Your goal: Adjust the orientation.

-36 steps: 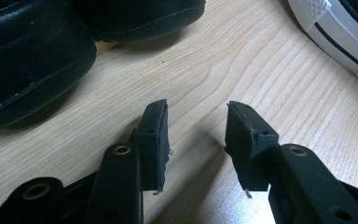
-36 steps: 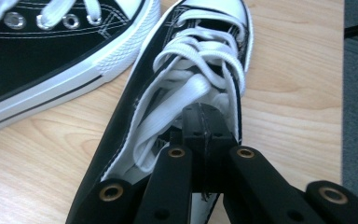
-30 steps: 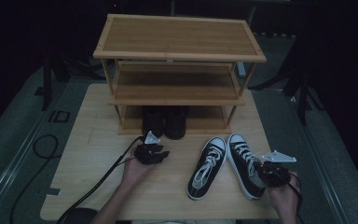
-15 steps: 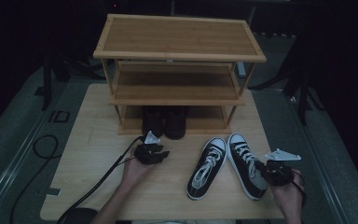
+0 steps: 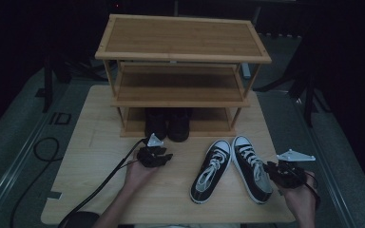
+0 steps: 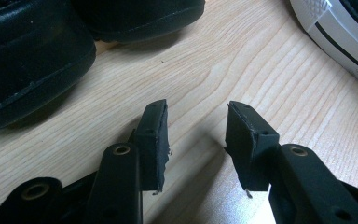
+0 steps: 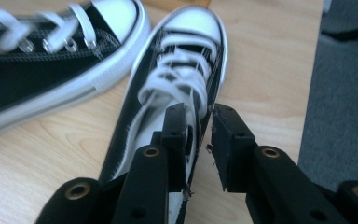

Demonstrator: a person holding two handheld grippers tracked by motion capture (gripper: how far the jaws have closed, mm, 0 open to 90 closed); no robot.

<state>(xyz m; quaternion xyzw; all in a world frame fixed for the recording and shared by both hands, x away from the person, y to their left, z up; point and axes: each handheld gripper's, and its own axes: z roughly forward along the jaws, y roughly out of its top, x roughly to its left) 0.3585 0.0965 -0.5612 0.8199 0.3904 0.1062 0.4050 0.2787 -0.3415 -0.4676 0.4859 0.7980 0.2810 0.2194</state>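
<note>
A wooden table [image 5: 100,190] carries a three-shelf rack [image 5: 180,52] at its far side, with a pair of black shoes [image 5: 167,124] tucked on the lowest shelf. In front of the rack, to the right, lie two black-and-white sneakers: the left sneaker [image 5: 210,170] angled outward, the right sneaker [image 5: 252,167] near the table's right edge, toes pointing toward the rack. The step in hand looks like the setting-down of the right sneaker beside its mate: the right gripper [image 5: 272,172] sits at that shoe's heel, and its jaws have just been opening, with the heel collar's right wall between them in the right gripper view [image 7: 198,140]; there is now a gap on the outer side, so the grip seems let go. The left gripper [image 5: 164,156] hovers over bare wood just near of the black shoes, jaws apart on nothing [image 6: 196,135]. Next, the right gripper probably needs to draw back clear of the collar without dragging the sneaker. If the sneakers go to the rack, the black shoes already fill part of the lowest shelf, and the shelf posts narrow the way in.
</note>
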